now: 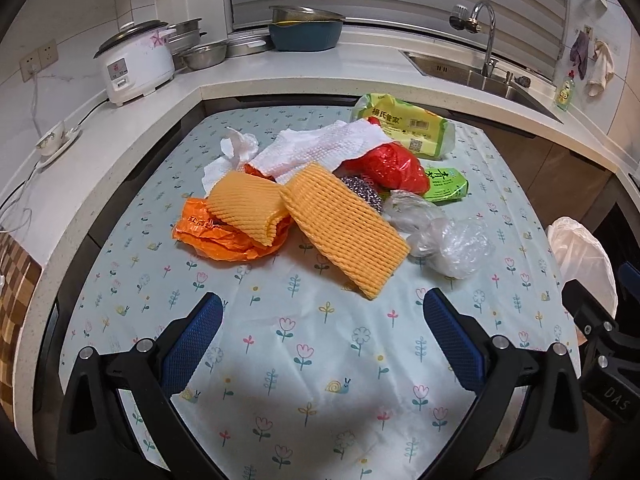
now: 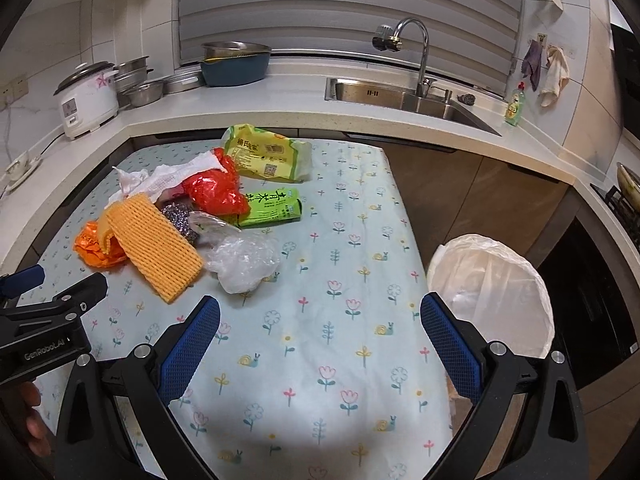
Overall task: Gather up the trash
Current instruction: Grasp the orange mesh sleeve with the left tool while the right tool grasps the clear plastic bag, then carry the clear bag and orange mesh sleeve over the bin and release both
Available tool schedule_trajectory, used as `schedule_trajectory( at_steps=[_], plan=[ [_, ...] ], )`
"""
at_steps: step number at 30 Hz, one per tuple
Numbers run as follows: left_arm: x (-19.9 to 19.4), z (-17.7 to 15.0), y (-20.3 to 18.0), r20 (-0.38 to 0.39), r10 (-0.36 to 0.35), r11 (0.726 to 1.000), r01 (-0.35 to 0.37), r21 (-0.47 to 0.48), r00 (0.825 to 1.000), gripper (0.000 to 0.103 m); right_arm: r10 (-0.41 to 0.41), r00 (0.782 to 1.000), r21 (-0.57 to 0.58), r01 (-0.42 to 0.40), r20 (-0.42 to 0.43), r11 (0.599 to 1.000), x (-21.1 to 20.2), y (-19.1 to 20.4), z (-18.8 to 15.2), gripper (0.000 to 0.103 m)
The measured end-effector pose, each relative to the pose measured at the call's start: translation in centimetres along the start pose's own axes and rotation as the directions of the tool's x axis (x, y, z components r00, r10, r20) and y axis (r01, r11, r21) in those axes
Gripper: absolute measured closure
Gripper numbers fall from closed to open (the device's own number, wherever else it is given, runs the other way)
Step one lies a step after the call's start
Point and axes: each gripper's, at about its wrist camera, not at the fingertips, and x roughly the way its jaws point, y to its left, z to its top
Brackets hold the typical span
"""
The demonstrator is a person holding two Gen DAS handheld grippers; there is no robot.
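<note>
The flowered counter (image 1: 320, 360) lies under both tools. A white-lined bin (image 2: 492, 292) sits just right of the right hand-held gripper (image 2: 320, 320), whose jaws gape wide and empty. The left hand-held gripper (image 1: 322, 316) is likewise spread, holding nothing. Ahead of both lies the trash pile (image 1: 320, 188), its yellow foam net (image 1: 344, 232) nearest.

1. A white rice cooker (image 1: 136, 66) is placed on the countertop (image 1: 280, 68), left of the window.
2. Steel pots (image 1: 192, 42) are stacked just beside the cooker.
3. A blue basin (image 1: 306, 36) holding a steel bowl is set below the blinds (image 2: 348, 4).
4. A sink (image 2: 404, 96) with a curved faucet (image 2: 416, 48) is fitted at the right.
5. A green detergent bottle (image 2: 515, 105) is positioned near the sink.
6. Two cloths (image 2: 546, 72) are hung on the wall.
</note>
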Motion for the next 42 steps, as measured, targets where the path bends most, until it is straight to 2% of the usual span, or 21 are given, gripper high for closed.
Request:
schedule_trajectory(
  at_steps=[9, 16, 19, 21, 24, 25, 27, 28, 30, 31, 35, 42],
  plan=[
    [4.7, 1.4, 1.2, -0.071, -0.009, 0.998, 0.005, -0.056, 0.997, 0.007, 0.085, 0.996, 0.005, -0.085, -0.039, 0.996, 4.9, 2.7, 1.8, 0.012],
    [8.7, 2.2, 1.1, -0.124, -0.023, 0.995, 0.011, -0.097, 0.992, 0.01, 0.109, 0.99, 0.033, -0.107, -0.085, 0.994, 9.1, 3.2, 2.1, 0.016],
    [9.9, 2.4, 0.9, -0.139, -0.037, 0.995, 0.024, -0.095, 0.99, 0.017, 0.121, 0.986, 0.041, -0.117, -0.115, 0.992, 10.8, 3.4, 2.0, 0.022],
    [10.6, 2.5, 0.5, -0.15, -0.047, 0.996, 0.034, -0.086, 0.988, 0.025, 0.134, 0.982, 0.042, -0.13, -0.129, 0.991, 11.5, 3.5, 1.9, 0.029],
    [11.4, 2.5, 0.1, -0.175, -0.066, 0.996, 0.053, -0.077, 0.982, 0.042, 0.162, 0.976, 0.047, -0.157, -0.143, 0.986, 12.3, 3.7, 1.7, 0.041],
    [11.6, 2.4, 0.1, -0.182, -0.075, 0.995, 0.061, -0.077, 0.981, 0.05, 0.175, 0.973, 0.047, -0.17, -0.149, 0.984, 12.5, 3.7, 1.6, 0.045],
    [11.7, 2.4, -0.1, -0.186, -0.087, 0.994, 0.074, -0.075, 0.979, 0.063, 0.2, 0.967, 0.05, -0.194, -0.158, 0.98, 12.8, 3.8, 1.4, 0.066],
    [11.6, 2.4, -0.2, -0.185, -0.092, 0.994, 0.079, -0.071, 0.978, 0.071, 0.209, 0.965, 0.051, -0.203, -0.161, 0.978, 12.8, 3.9, 1.4, 0.072],
    [11.4, 2.4, -0.6, -0.177, -0.094, 0.994, 0.084, -0.063, 0.98, 0.081, 0.222, 0.963, 0.058, -0.215, -0.156, 0.975, 12.5, 3.8, 1.3, 0.09],
    [11.2, 2.5, -0.7, -0.171, -0.096, 0.995, 0.087, -0.057, 0.981, 0.086, 0.226, 0.963, 0.064, -0.219, -0.145, 0.974, 12.2, 3.7, 1.2, 0.091],
    [9.9, 2.7, -1.4, -0.14, -0.093, 0.995, 0.089, -0.036, 0.986, 0.093, 0.223, 0.97, 0.073, -0.217, -0.098, 0.974, 10.7, 2.7, 1.5, 0.095],
    [6.6, 3.1, -3.1, -0.083, -0.122, 0.993, 0.122, 0.0, 0.989, 0.093, 0.179, 0.984, 0.119, -0.177, -0.005, 0.977, 6.9, -0.7, 2.0, 0.096]
  ],
)
